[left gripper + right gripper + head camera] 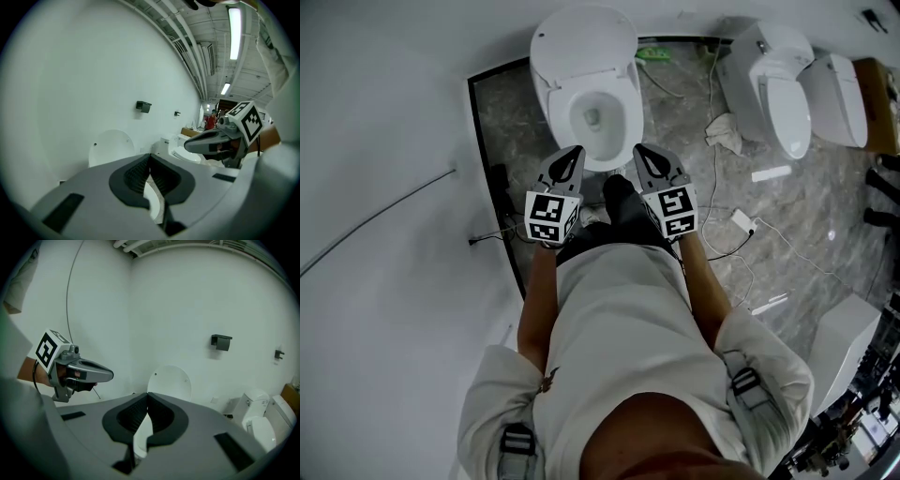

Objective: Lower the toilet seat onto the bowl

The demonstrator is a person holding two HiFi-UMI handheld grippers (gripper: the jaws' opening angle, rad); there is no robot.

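Note:
A white toilet stands against the wall at the top of the head view. Its raised seat and lid (pixel 581 42) lean upright against the wall above the open bowl (pixel 594 117). I cannot tell the seat from the lid. My left gripper (pixel 576 151) and right gripper (pixel 638 149) hover side by side just before the bowl's front rim, both shut and empty, touching nothing. In the left gripper view the shut jaws (pixel 150 155) point at the upright seat (pixel 110 146). The right gripper view shows its shut jaws (pixel 147 395) below the same seat (pixel 169 380).
A white wall runs along the left. Two more toilets (pixel 771 86) (pixel 834 98) stand to the right. A rag (pixel 727 132), cables and a white adaptor (pixel 742 222) lie on the marble floor (pixel 806 206). A white cabinet (pixel 844 349) sits lower right.

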